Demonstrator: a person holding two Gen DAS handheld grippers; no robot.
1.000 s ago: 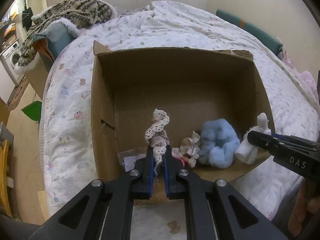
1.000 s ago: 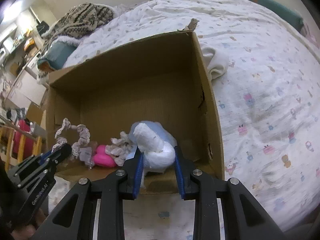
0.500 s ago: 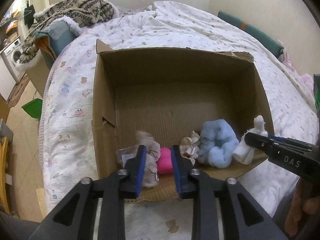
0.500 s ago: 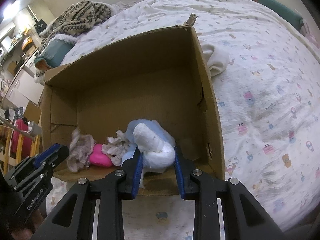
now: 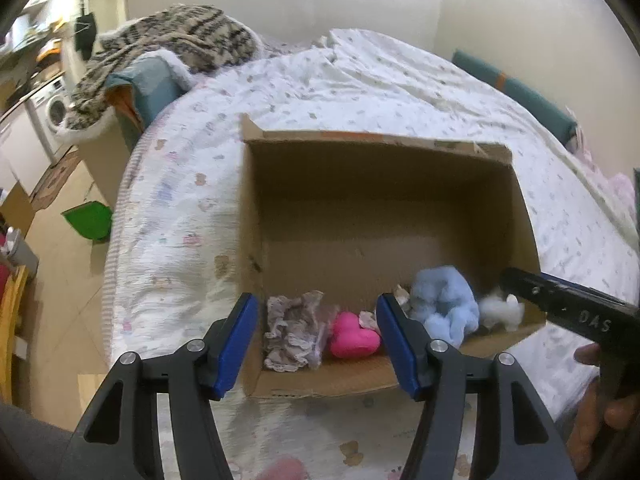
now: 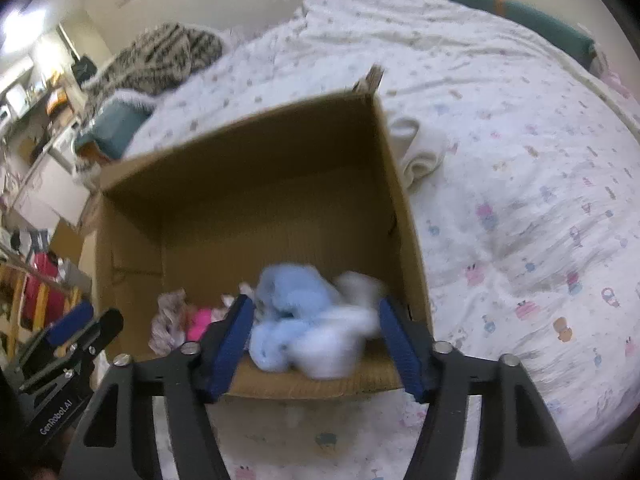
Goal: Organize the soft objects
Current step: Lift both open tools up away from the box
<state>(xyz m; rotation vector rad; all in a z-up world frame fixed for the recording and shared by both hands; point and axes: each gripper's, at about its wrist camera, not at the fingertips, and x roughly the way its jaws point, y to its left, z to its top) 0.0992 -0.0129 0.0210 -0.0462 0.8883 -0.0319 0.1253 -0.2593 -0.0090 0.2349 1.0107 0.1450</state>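
A cardboard box (image 5: pixel 256 216) sat open-topped on a bed (image 5: pixel 360 80) covered with a white printed quilt, and all the soft things lay along its near wall. From the left wrist view, a crumpled lace cloth (image 5: pixel 294 330) rested at the near left of the box floor, touching a pink heart plush (image 5: pixel 354 338) just to its right. A small beige ruffled piece (image 5: pixel 401 294) peeked out behind the heart, and beside that sat a light blue fluffy item (image 5: pixel 444 306), with a white fluffy item (image 5: pixel 502 312) in the near right corner, right against the blue one. The left tool (image 5: pixel 316 344) hovered at the near rim with its blue-padded fingers spread wide and nothing between them, the lace cloth and heart showing through the gap. The right tool (image 6: pixel 316 344) also stood spread wide over the near rim, gripping nothing; the blue and white items (image 6: pixel 328 344) appeared blurred between its pads, lying on the box floor. In the right wrist view the box (image 6: pixel 392 184) had a folded white cloth (image 6: pixel 420 152) lying on the quilt just outside its right wall. A patterned knit blanket (image 5: pixel 172 40) was heaped at the far left of the bed.
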